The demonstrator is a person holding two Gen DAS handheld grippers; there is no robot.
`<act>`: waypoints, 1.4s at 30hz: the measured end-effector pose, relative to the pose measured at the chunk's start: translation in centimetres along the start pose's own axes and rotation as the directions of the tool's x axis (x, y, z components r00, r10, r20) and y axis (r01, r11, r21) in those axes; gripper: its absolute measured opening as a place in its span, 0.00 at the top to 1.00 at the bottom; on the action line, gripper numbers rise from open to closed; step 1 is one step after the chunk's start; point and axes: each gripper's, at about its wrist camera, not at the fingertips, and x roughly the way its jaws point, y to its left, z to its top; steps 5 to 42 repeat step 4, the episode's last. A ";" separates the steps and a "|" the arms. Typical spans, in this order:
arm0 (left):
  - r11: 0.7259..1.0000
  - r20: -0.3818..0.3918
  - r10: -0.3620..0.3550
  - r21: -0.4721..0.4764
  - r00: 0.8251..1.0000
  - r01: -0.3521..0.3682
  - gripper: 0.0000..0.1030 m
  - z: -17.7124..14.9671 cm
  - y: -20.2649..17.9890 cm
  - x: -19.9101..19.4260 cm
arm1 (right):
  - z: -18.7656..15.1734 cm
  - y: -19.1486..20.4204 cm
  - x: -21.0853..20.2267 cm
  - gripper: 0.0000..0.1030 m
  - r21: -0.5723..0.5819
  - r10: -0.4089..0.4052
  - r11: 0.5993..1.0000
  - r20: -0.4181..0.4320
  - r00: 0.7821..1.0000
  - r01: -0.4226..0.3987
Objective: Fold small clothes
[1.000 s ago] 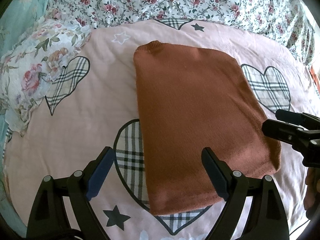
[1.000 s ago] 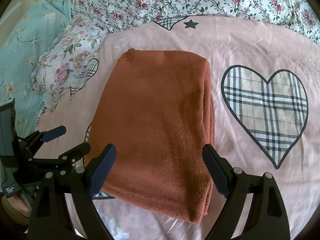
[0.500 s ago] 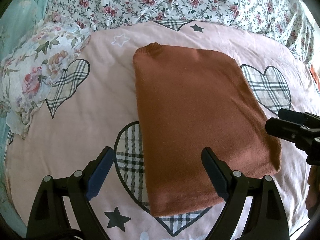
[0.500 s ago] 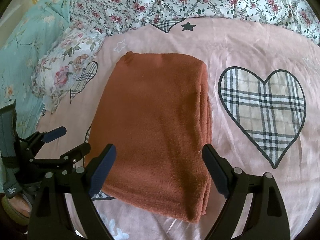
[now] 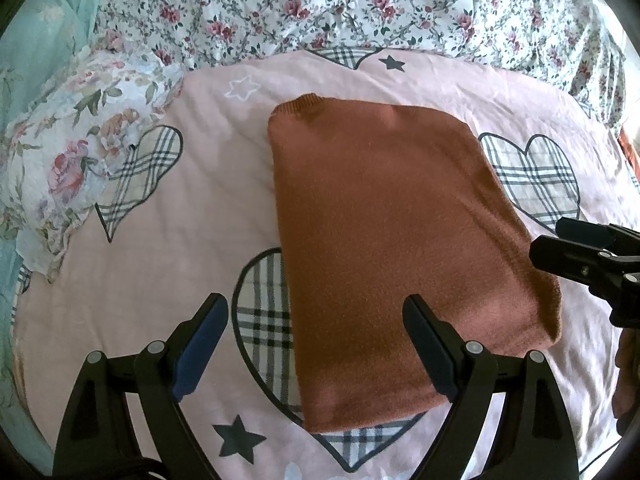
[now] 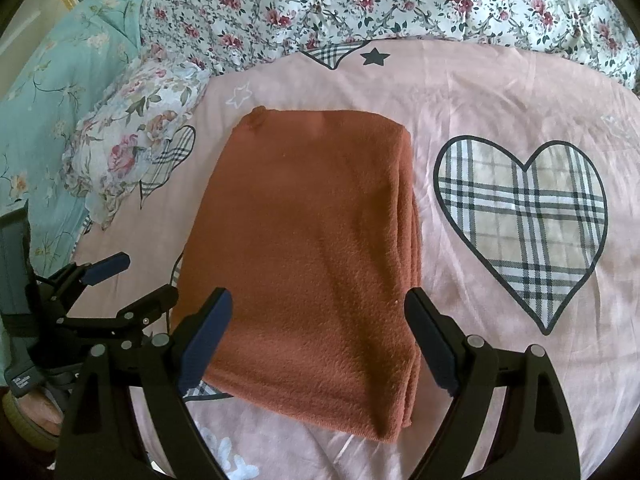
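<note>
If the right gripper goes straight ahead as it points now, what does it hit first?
Most likely the folded rust sweater: the right gripper is open and aimed at its near end. How far off is unclear.

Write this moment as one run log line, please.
rust-brown knitted sweater: folded, on pink bedsheet | left gripper: open, empty | right gripper: open, empty

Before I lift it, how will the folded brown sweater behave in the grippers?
The sweater is soft knit, so it will probably sag if pinched at one edge. Its stacked layers along the right side may slide apart. It looks light and unlikely to slip.
</note>
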 end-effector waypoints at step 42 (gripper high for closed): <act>1.000 -0.015 -0.010 -0.015 1.000 0.010 0.13 -0.1 0.8 0.6 | 0.1 -0.2 0.2 0.15 0.015 -0.005 1.000 -0.012 1.000 0.005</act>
